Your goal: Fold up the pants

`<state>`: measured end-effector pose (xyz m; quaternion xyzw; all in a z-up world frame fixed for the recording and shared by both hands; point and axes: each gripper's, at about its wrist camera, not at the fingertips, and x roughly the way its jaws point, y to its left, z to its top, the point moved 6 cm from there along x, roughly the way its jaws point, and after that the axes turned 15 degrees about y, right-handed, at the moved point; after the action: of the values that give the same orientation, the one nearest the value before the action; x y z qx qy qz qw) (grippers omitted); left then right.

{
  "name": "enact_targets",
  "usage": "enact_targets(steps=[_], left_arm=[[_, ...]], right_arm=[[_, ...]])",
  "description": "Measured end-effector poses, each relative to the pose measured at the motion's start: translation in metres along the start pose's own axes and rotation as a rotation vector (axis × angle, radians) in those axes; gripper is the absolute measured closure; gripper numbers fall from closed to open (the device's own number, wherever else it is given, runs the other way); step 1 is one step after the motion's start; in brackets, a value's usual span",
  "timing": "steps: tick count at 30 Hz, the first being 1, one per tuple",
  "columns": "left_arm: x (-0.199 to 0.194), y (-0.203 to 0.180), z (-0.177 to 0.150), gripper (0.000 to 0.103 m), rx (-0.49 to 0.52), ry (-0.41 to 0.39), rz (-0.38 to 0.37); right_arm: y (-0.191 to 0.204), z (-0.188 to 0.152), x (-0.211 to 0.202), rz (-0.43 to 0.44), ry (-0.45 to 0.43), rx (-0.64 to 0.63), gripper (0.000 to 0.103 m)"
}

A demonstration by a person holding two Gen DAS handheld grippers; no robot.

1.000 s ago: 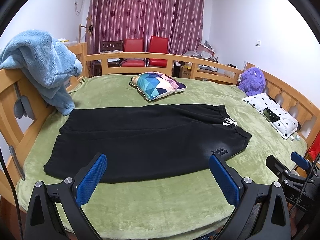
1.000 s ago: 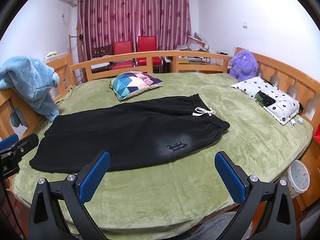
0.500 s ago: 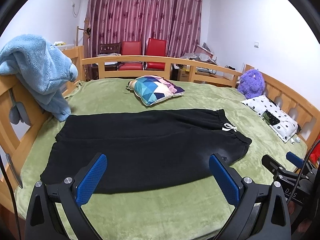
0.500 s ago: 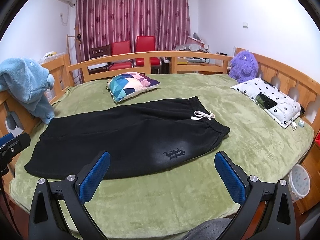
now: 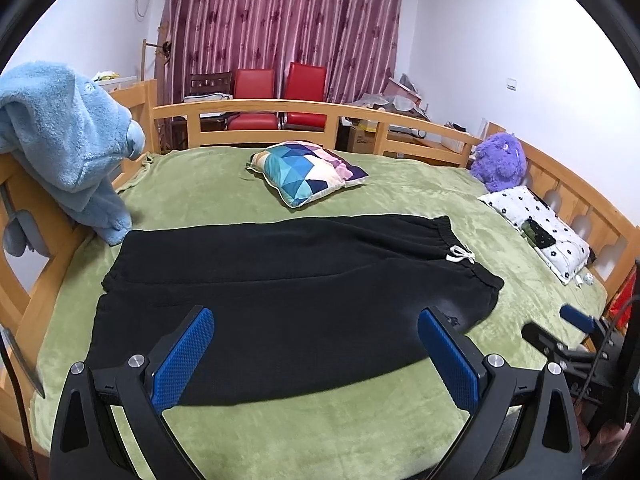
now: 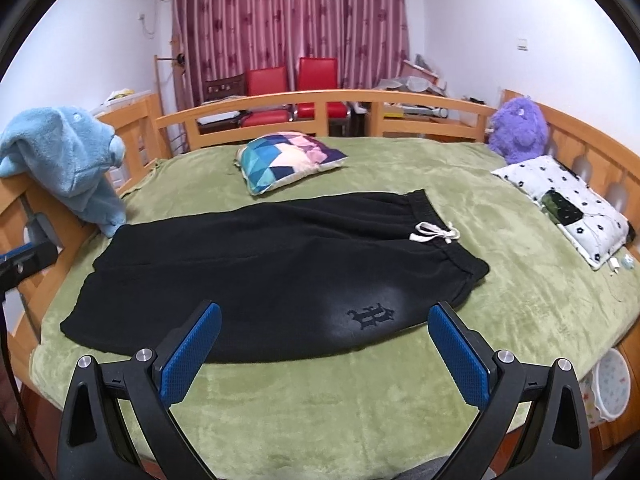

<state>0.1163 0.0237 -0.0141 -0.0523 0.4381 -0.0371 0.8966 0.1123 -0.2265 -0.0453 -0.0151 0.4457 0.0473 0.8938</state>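
Observation:
Black pants [image 5: 288, 292] [image 6: 272, 272] lie flat across the green blanket, waistband with a white drawstring [image 6: 434, 234] at the right, leg hems at the left. An embroidered logo [image 6: 370, 316] marks the near hip. My left gripper [image 5: 316, 356] hovers open above the pants' near edge, nothing between its blue pads. My right gripper [image 6: 324, 350] is open too, held over the near hem by the logo. The right gripper [image 5: 576, 340] also shows at the right edge of the left wrist view.
A wooden rail [image 6: 328, 100] rings the bed. A blue plush towel [image 5: 68, 148] hangs on the left rail. A geometric cushion [image 6: 288, 160], a purple plush toy [image 6: 520, 128] and a spotted pillow [image 6: 572, 204] lie beyond the pants. A small bin [image 6: 608, 386] stands by the bed's right side.
Both grippers have drifted forward over the bed, so the pants sit closer and lower in each view. The jaws stayed open and the pants did not move.

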Motion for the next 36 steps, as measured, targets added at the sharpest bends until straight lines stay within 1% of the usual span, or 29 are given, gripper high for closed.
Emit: enact_targets(steps=[2,5,6,7,8,9,10,12,14,16,18,19,20,22,24,27,29,30,32,34,35,36], left_arm=[[0.015,0.008,-0.001,0.000,-0.022,0.014,-0.008],[0.046,0.025,-0.006,0.000,-0.044,0.057,-0.015],[0.057,0.033,-0.009,0.001,-0.051,0.069,-0.010],[0.066,0.040,-0.011,0.004,-0.066,0.085,0.000],[0.079,0.052,-0.015,0.007,-0.095,0.114,0.004],[0.085,0.058,-0.019,0.011,-0.110,0.128,-0.001],[0.095,0.069,-0.022,0.011,-0.132,0.147,-0.007],[0.108,0.083,-0.029,0.011,-0.158,0.167,0.005],[0.121,0.097,-0.035,0.011,-0.178,0.188,0.029],[0.136,0.116,-0.044,0.011,-0.221,0.212,0.058],[0.146,0.131,-0.054,0.011,-0.261,0.226,0.052],[0.151,0.139,-0.059,0.011,-0.283,0.237,0.050],[0.156,0.148,-0.066,0.011,-0.310,0.245,0.053],[0.164,0.166,-0.079,0.011,-0.368,0.252,0.067],[0.171,0.182,-0.092,0.011,-0.430,0.268,0.062],[0.182,0.197,-0.107,0.011,-0.474,0.289,0.074],[0.189,0.203,-0.115,0.011,-0.488,0.308,0.084],[0.192,0.203,-0.119,0.011,-0.500,0.323,0.078],[0.197,0.205,-0.128,0.011,-0.524,0.335,0.052],[0.204,0.205,-0.137,0.011,-0.550,0.344,0.025],[0.208,0.204,-0.138,0.011,-0.552,0.349,0.019],[0.210,0.203,-0.139,0.011,-0.546,0.353,0.025]], right_arm=[[-0.004,-0.002,0.012,0.011,0.015,-0.003,0.001],[-0.017,-0.007,0.034,0.018,0.055,0.027,0.002],[-0.021,-0.008,0.040,0.020,0.060,0.036,0.003],[-0.027,-0.009,0.046,0.021,0.059,0.041,0.008],[-0.032,-0.010,0.051,0.014,0.051,0.043,0.011],[-0.037,-0.011,0.056,0.003,0.042,0.044,0.011],[-0.043,-0.012,0.064,-0.015,0.040,0.049,0.011],[-0.055,-0.014,0.082,-0.037,0.061,0.075,0.013],[-0.064,-0.016,0.101,-0.030,0.083,0.101,0.020],[-0.071,-0.019,0.117,-0.035,0.099,0.125,0.025],[-0.079,-0.023,0.134,-0.048,0.125,0.149,0.033],[-0.083,-0.026,0.141,-0.056,0.130,0.169,0.039],[-0.088,-0.028,0.146,-0.069,0.125,0.199,0.041],[-0.096,-0.031,0.157,-0.076,0.124,0.240,0.041],[-0.102,-0.031,0.169,-0.050,0.134,0.261,0.041],[-0.107,-0.027,0.184,-0.044,0.149,0.280,0.040],[-0.109,-0.025,0.197,-0.027,0.174,0.295,0.039],[-0.109,-0.025,0.203,-0.017,0.183,0.303,0.039],[-0.111,-0.025,0.217,-0.008,0.190,0.324,0.039],[-0.113,-0.028,0.230,-0.027,0.188,0.346,0.039],[-0.113,-0.030,0.238,-0.018,0.198,0.357,0.039],[-0.112,-0.032,0.246,0.012,0.216,0.370,0.039]])
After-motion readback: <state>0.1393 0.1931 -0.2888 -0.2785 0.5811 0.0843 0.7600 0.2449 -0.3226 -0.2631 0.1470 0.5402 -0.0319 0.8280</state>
